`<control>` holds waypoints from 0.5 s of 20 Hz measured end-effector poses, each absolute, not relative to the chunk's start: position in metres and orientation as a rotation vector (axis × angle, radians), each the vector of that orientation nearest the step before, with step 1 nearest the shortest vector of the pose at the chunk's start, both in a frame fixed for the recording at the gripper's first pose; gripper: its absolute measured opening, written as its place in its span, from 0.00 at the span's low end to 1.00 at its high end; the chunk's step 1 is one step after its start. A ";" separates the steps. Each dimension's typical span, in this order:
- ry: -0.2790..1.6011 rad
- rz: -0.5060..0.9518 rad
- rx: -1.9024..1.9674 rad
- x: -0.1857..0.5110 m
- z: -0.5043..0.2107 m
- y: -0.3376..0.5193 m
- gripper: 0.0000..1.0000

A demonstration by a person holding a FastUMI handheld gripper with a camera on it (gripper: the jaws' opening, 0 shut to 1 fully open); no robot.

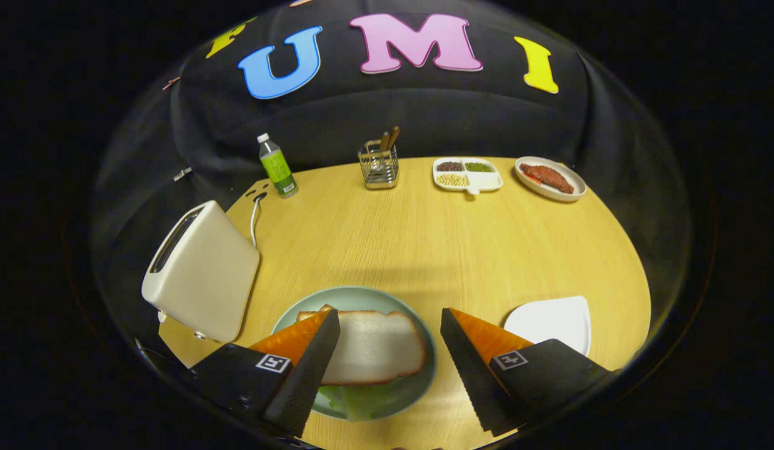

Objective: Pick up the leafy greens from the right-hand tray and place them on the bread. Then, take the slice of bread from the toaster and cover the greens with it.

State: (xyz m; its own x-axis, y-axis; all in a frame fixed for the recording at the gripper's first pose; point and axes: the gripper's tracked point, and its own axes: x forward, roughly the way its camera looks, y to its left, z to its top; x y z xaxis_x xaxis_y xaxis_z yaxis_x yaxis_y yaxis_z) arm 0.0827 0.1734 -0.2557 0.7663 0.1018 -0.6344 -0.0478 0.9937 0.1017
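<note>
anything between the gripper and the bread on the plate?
Nothing visible. The gripper hangs open with the bread slice between its fingers, on the green plate. Leafy greens peek out under the bread.

tool (387, 365) | fingers spread wide apart | holding nothing | tilted downward

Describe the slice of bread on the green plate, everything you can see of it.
The slice of bread lies flat on the round pale green plate, pale crumb facing up with a thin brown crust around its edge. It looks soft and whole. Leafy greens stick out from under its near edge, so it rests on them. A second slice's corner seems to peek out behind it. The tongs hang open above it, one finger overlapping its left end in the view, neither finger pressing on it.
</note>
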 end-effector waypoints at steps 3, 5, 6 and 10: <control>0.587 0.038 0.037 0.079 -0.212 0.140 0.99; 0.518 0.005 0.021 0.077 -0.181 0.119 0.99; 0.480 -0.014 0.013 0.076 -0.163 0.106 0.99; 0.380 -0.047 0.000 0.068 -0.114 0.073 0.99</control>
